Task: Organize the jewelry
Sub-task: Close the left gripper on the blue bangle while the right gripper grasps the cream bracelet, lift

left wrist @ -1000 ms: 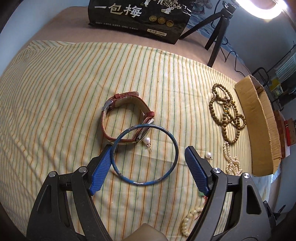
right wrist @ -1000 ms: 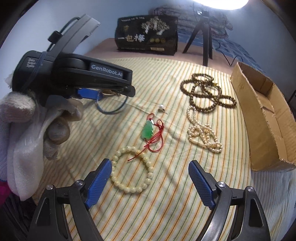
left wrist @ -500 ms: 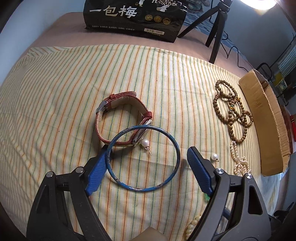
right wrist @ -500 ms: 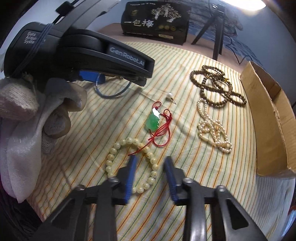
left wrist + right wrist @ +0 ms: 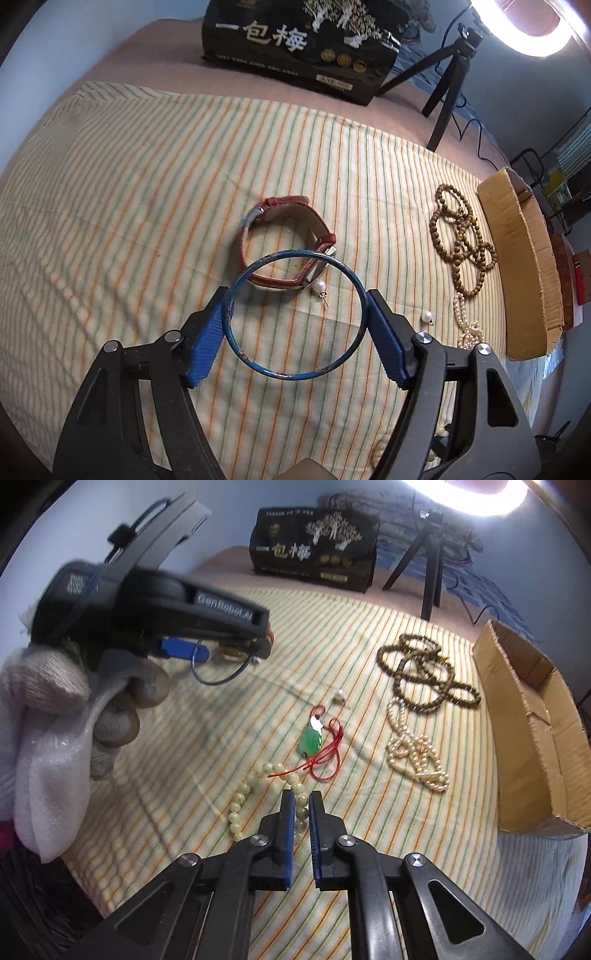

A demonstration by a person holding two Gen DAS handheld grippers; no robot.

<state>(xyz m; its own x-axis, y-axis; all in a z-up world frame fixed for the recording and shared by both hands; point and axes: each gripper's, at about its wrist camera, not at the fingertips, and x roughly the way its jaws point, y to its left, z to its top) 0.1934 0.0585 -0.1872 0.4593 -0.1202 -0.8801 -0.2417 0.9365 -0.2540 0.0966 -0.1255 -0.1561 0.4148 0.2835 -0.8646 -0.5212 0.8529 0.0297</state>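
The left tool (image 5: pixel 295 325) has just closed across the blue bangle (image 5: pixel 295 376), stiff and light, held by its opposite edges above the striped surface (image 5: pixel 129 192). The right tool (image 5: pixel 301 812) has just shut, apparently on the cream bead bracelet (image 5: pixel 236 805), which is limp and smooth.

Surface: a worktop (image 5: pixel 155 48) with a pinkish top, covered by a striped cloth (image 5: pixel 129 192).
Centre: a red-strapped watch (image 5: pixel 284 243), with a pearl earring (image 5: pixel 320 288) just beside it.
Right: wooden bead strands (image 5: pixel 461 236), a pearl strand (image 5: pixel 467 325), a cardboard box (image 5: pixel 524 266).
Far edge: a black bag (image 5: pixel 306 48), a tripod (image 5: pixel 447 81).
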